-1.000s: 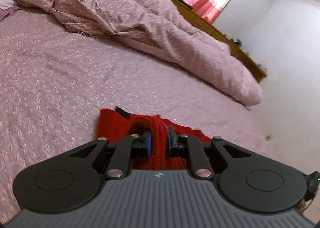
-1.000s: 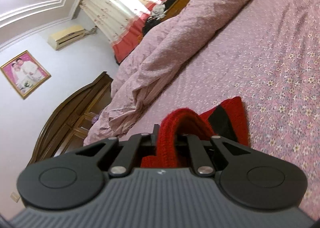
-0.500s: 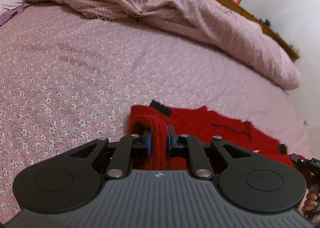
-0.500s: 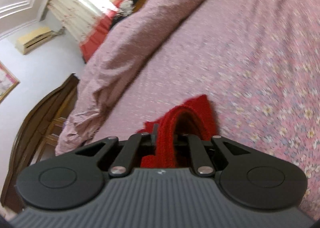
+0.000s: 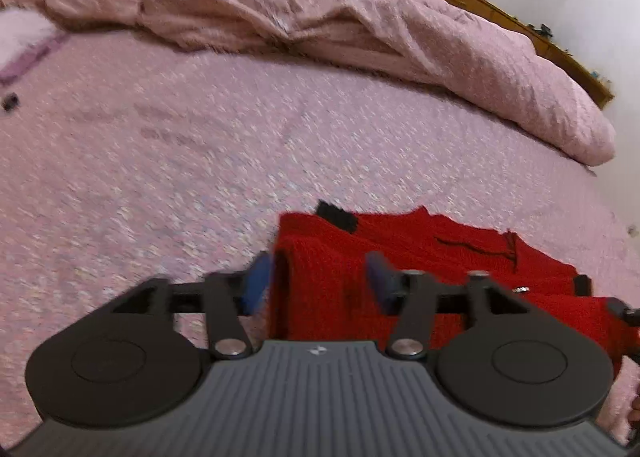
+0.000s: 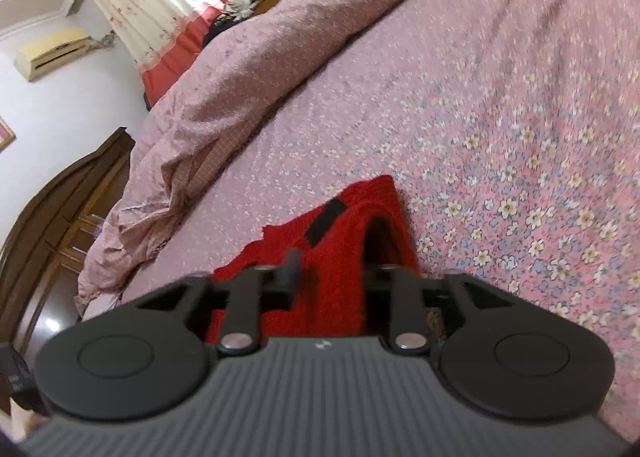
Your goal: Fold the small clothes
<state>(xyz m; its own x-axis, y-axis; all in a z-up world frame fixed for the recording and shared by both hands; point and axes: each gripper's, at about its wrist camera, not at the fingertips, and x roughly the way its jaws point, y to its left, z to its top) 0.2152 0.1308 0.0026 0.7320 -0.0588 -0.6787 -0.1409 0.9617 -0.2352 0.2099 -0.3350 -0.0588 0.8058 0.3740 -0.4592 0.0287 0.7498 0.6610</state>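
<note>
A red knitted garment [image 5: 460,257] with black trim lies on the flowered bed sheet [image 5: 160,177], partly folded over itself. My left gripper [image 5: 320,277] hangs low over the garment's left end. Its jaws are opening, and a raised fold of red knit stands between the blue pads without being pressed. In the right wrist view the same garment [image 6: 348,217] shows its other end. My right gripper [image 6: 336,273] is there, its jaws opening too, with a hump of red knit loose between them. Both gripper bodies hide the near part of the garment.
A crumpled pink duvet [image 5: 360,25] is heaped along the far side of the bed, and it also shows in the right wrist view [image 6: 260,69]. A dark wooden headboard [image 6: 60,217] stands at the left. A small black object [image 5: 10,101] lies on the sheet far left.
Both grippers came down toward the bed with the red knit pinched, then their jaws spread and let go of the folds. More of the garment now lies spread on the sheet.
</note>
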